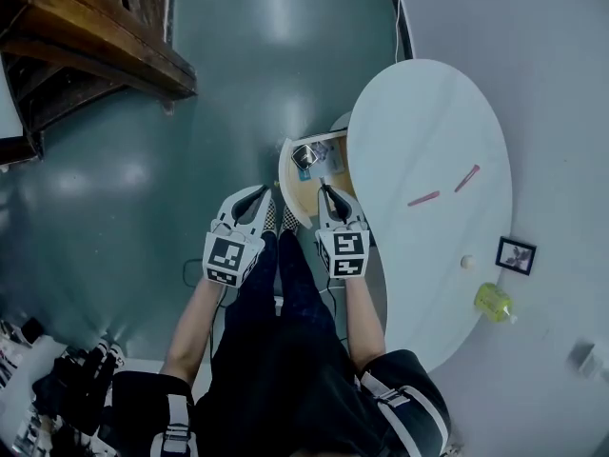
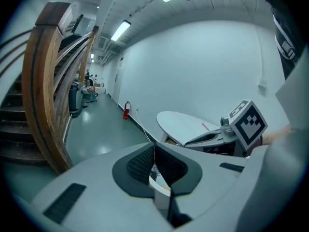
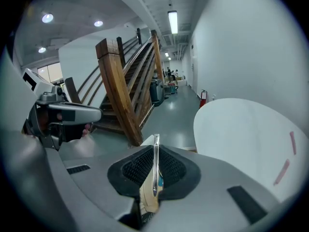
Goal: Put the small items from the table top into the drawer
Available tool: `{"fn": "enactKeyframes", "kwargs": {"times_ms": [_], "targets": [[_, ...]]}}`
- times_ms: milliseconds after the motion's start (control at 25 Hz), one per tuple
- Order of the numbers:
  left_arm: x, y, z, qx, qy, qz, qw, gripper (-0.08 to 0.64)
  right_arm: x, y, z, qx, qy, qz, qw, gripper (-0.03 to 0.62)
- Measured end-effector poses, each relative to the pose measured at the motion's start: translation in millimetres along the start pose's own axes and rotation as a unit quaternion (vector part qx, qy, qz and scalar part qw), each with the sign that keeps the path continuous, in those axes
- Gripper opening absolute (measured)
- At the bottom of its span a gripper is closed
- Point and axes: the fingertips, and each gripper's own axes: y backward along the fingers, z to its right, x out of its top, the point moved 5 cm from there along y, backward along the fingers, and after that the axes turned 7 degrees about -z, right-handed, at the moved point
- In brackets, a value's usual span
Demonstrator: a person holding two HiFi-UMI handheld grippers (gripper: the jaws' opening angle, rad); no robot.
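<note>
broadly, a grey-green floor fills the head view, with wooden stairs at its upper left. a white bean-shaped table stands at the right, close against a pale wall. the person stands at the table's near end, legs straight below the camera and a forearm reaching out to each claw.

an open drawer juts from the table's left side, a pale rounded tray with a dark and blue item lying inside.

the left gripper hangs over the floor just left of the drawer. its pads meet, and nothing shows between them. the right gripper has its tips at the drawer's near edge. its jaws are nearly closed and pinch a thin metal strip, which stands upright between the pads with its top poking above them.

on the table top, well away from the drawer, lie two pink sticks, apart from each other and both slanted. a yellow-green lump sits at the table's right edge, with a small pale knob near it. a small dark frame shows just past that edge.
</note>
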Motion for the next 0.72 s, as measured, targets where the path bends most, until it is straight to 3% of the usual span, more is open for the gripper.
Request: {"fn": "enactKeyframes", "kwargs": {"times_ms": [440,720], "targets": [[-57.3,-39.4,-12.9,0.002,0.039,-0.025,0.9989,0.02,-58.0,-59.6,4.8,0.025,0.001,-0.053,0.998,0.055],[-64.5,-45.8,-18.2,0.005,0.054,-0.026,0.9982,0.02,-66.5,-81.9,7.2,0.035,0.006,-0.069,0.997,0.055]]}}
